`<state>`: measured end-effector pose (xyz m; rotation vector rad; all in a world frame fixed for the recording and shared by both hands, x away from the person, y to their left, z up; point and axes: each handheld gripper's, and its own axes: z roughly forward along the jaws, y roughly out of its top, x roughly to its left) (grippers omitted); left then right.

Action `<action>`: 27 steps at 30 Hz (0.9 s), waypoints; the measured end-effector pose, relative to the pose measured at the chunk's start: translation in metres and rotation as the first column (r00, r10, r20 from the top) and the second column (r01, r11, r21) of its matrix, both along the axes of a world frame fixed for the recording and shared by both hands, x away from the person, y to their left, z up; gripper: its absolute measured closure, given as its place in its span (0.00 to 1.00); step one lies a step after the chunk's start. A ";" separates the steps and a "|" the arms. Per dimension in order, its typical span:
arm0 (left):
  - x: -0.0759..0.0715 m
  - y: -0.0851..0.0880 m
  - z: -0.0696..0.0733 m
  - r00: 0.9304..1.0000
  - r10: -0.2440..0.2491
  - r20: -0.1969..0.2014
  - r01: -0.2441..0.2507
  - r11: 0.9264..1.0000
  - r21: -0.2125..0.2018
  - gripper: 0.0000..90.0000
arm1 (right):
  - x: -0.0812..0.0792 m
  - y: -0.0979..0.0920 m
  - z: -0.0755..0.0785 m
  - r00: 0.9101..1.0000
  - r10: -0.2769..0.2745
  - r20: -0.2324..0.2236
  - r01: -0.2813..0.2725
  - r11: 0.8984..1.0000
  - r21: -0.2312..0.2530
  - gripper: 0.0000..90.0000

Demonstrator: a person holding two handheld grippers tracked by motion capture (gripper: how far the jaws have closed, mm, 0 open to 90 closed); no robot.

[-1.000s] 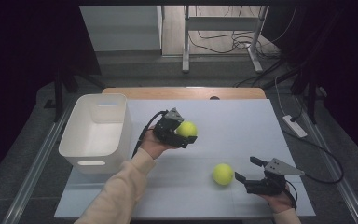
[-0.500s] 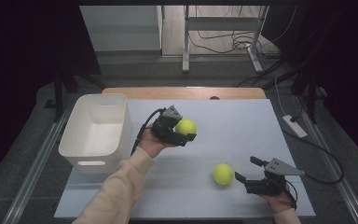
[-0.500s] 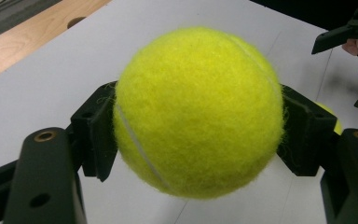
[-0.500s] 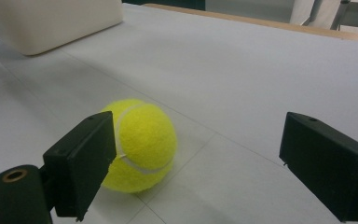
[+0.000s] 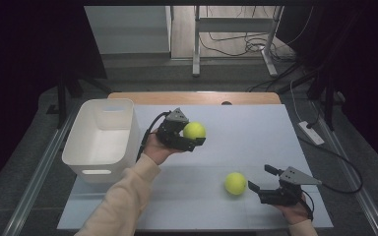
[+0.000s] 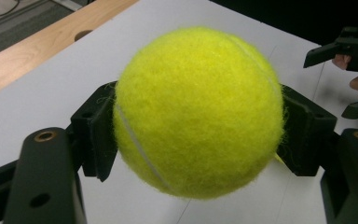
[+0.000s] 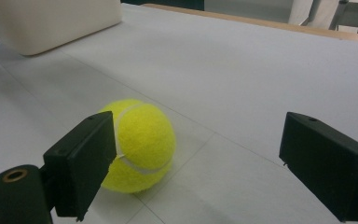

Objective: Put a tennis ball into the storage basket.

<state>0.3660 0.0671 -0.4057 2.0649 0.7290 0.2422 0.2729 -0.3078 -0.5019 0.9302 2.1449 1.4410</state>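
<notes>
Since the earlier frame the left gripper (image 5: 191, 141) has drifted a little toward the bin (image 5: 84, 153), carrying its ball (image 5: 194, 130) along, while the right gripper (image 5: 261, 181) has stayed put. From the left: the bin is a white, smooth-walled plastic tub with rounded corners and a slot handle, sitting at nine o'clock of the held ball. The left gripper is clamped on that ball, its black pads (image 6: 95, 135) pressing the fuzzy yellow felt at both sides, above the pale table (image 5: 256, 128). The grip sits near the ball's middle, yet the felt is springy and the ball round, so a quick swing or a slack squeeze could let it pop out and roll off. At five o'clock of it, a second ball (image 5: 235, 183) rests on the table; the right gripper stands wide open just beside it, holding nothing. A nudge from one jaw before closing would likely send it rolling away.
</notes>
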 end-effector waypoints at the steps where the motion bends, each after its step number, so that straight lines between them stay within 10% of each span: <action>1: 0.000 0.001 0.001 1.000 0.003 0.003 -0.003 1.000 -0.004 0.29 | 0.000 0.000 0.000 1.000 0.000 0.001 0.000 1.000 0.000 0.12; 27: -0.005 0.026 0.024 0.996 0.059 0.061 -0.055 0.996 -0.066 0.29 | 0.000 -0.001 0.000 1.000 -0.008 0.003 0.008 1.000 0.002 0.12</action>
